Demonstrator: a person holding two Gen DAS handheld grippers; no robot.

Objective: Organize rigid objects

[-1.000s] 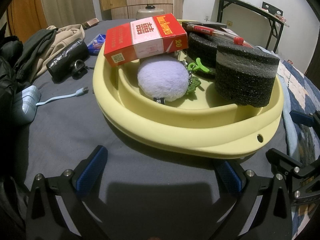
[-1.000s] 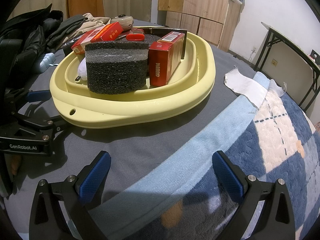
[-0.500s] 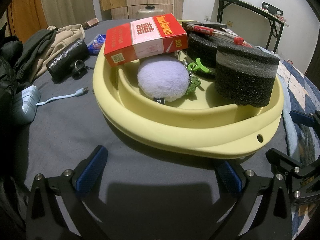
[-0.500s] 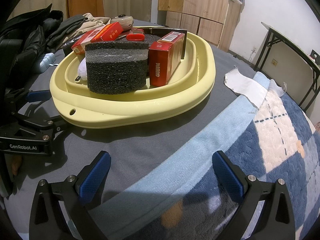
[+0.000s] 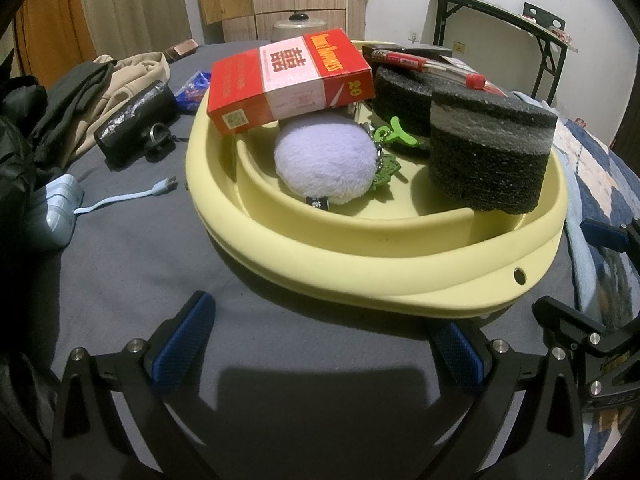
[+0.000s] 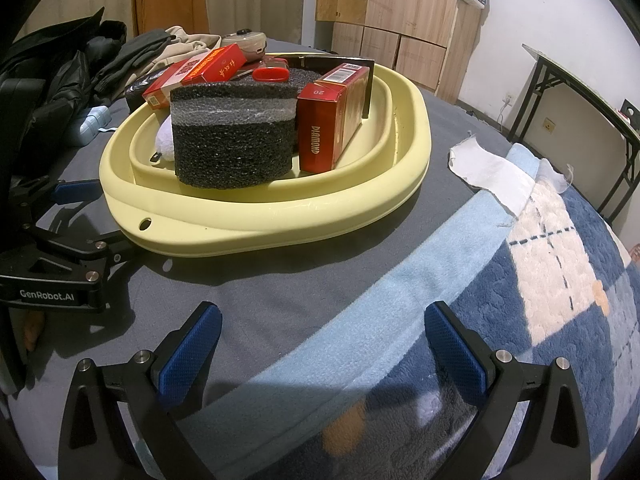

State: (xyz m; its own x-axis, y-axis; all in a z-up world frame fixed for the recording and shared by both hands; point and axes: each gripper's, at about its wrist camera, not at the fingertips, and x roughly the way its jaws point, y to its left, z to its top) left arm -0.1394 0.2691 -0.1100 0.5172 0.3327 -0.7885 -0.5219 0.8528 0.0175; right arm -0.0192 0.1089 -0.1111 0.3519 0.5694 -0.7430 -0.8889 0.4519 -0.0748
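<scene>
Basin [image 5: 360, 280] full of things on grey bed cover [image 5: 140, 272].
Left gripper [image 5: 320, 344] and right gripper [image 6: 320, 340] both stand wide open and empty, just before the basin; red box [image 5: 288, 80] rests on purple pompom [image 5: 324, 160], beside black foam block [image 5: 488, 160].

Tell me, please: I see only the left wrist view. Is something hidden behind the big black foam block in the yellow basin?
Observer: Yes. A red box marked DIAMOND stands on end in the yellow basin, close beside the foam block.
Operator: Does the right tool hold anything?
Observer: No. The right tool is open and empty, above the edge of the blanket.
Operator: Does anything lie past the basin on that side?
Observer: A white cloth lies on the bed, apart from the basin.
</scene>
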